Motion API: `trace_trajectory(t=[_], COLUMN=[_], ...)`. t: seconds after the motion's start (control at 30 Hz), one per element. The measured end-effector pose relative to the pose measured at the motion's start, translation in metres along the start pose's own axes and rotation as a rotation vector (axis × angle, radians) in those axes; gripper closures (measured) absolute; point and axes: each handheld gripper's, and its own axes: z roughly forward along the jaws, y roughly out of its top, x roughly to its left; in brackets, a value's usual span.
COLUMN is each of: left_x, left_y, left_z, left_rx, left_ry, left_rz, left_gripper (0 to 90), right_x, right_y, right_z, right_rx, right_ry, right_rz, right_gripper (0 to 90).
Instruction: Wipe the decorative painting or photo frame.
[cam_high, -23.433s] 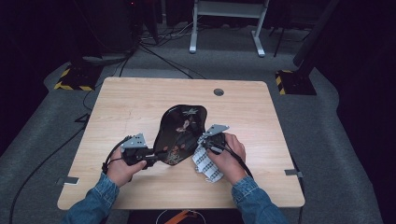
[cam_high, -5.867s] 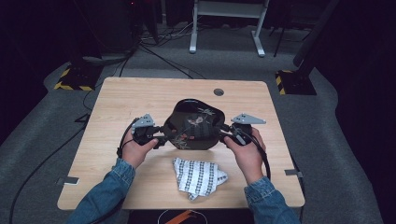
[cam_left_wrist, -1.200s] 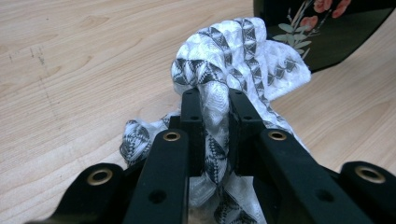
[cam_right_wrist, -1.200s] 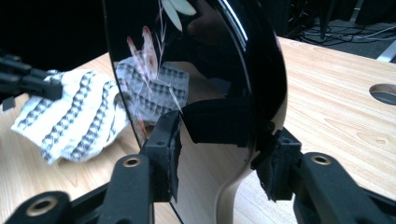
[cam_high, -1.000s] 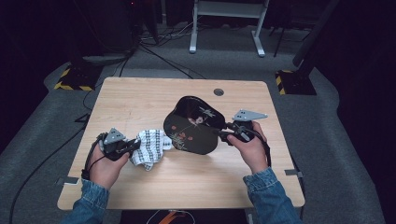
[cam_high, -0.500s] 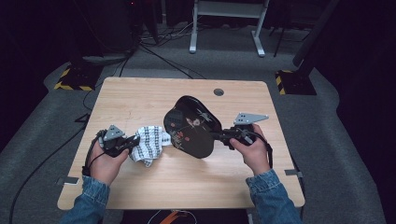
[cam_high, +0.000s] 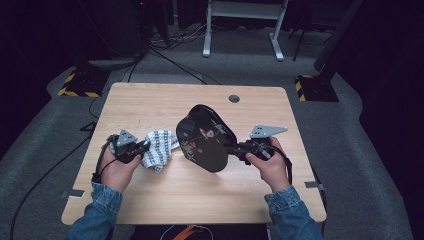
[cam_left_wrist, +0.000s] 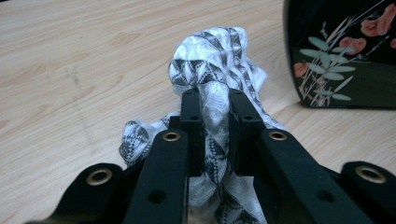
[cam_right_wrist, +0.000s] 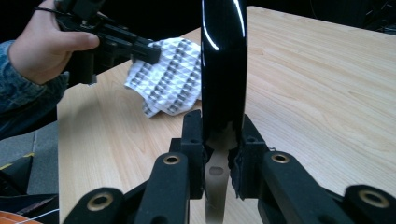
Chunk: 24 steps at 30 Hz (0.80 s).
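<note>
Now the right gripper (cam_high: 235, 148) has just been closing its jaws, and they clamp the rim of the black lacquer tray (cam_high: 206, 137), which it holds tilted on edge above the wooden table (cam_high: 165, 102). A second ago the tray sat looser in that grip, so it looks secured for wiping. Beside it, the left gripper (cam_left_wrist: 215, 100) is pinched tight on the bunched patterned cloth (cam_left_wrist: 215, 56), just beside the tray's painted face, likely ready to rub it.

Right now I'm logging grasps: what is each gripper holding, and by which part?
Left gripper: the patterned cloth, pinched at a bunched fold. Right gripper: the black lacquered tray, jaws clamped on its rim, tray tilted up.
</note>
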Motion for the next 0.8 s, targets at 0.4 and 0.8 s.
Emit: trace_trajectory(t=[0.4, 0.8], left_x=[-0.033, -0.050], left_y=[0.015, 0.029], left_z=[0.016, 0.006], left_rx=[-0.040, -0.184], left_ry=[-0.094, -0.178], left_rz=[0.085, 0.115], left_gripper=[79.1, 79.4], right_x=[0.006, 0.015], right_y=[-0.005, -0.007], right_z=[-0.003, -0.001], right_rx=[-0.003, 0.003], right_ry=[0.023, 0.037], right_rz=[0.004, -0.010], right_gripper=[78.5, 78.6])
